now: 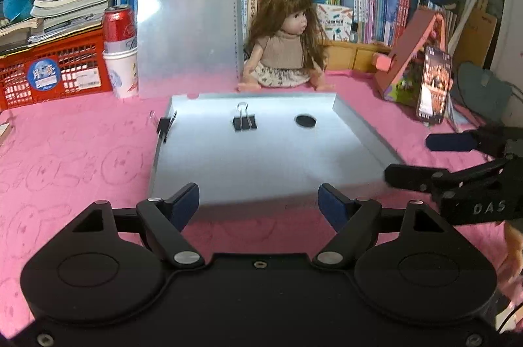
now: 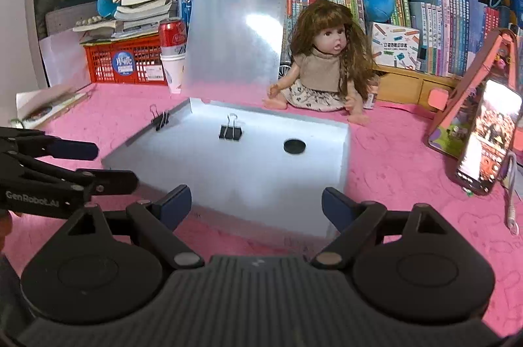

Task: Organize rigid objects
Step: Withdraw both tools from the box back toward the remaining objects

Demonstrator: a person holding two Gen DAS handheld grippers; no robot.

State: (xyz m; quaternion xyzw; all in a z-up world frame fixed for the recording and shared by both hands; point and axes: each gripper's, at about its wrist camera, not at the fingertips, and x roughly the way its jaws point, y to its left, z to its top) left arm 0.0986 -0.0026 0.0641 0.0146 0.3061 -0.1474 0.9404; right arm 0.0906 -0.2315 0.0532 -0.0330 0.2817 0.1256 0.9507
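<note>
Now both your left hand-held gripper [image 1: 260, 203] and right hand-held gripper [image 2: 256, 203] gape empty at the tray's [image 1: 359, 118] near edge; approach the binder clip [image 1: 244, 122] at its far middle squarely.

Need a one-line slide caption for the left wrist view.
Open left gripper faces a grey tray holding a binder clip and black disc; open right gripper alongside.
</note>
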